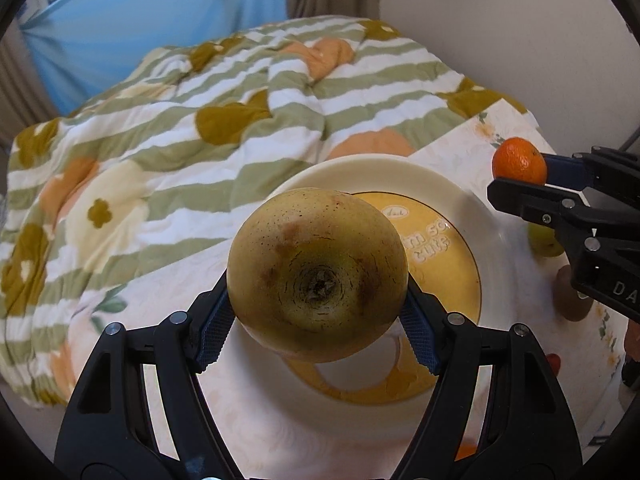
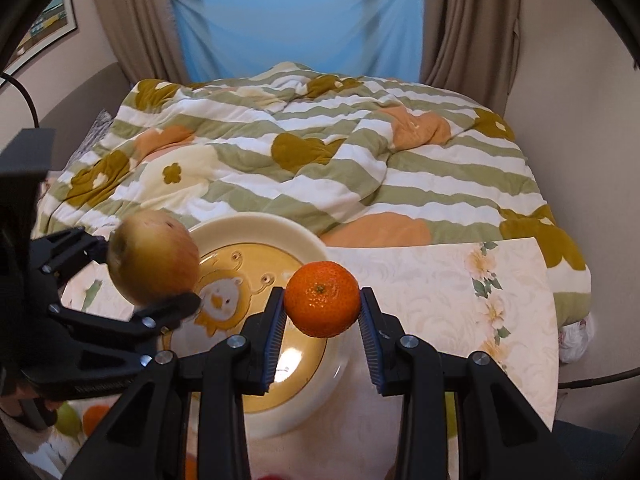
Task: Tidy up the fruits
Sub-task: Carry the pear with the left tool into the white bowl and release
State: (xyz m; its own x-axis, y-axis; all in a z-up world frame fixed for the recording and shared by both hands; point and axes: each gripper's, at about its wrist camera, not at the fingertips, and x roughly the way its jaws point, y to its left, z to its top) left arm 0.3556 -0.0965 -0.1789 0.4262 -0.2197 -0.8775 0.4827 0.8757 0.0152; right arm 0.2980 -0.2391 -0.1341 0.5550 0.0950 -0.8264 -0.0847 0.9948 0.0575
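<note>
Left gripper [image 1: 318,314]: we clamp the apple [image 1: 318,274] above the plate [image 1: 440,188].
Right gripper [image 2: 322,322]: we clamp the mandarin [image 2: 322,299] over the plate's rim.

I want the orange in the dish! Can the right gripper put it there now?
Probably yes. The right gripper holds the orange at the plate's near edge; the apple hangs over the far side.
</note>
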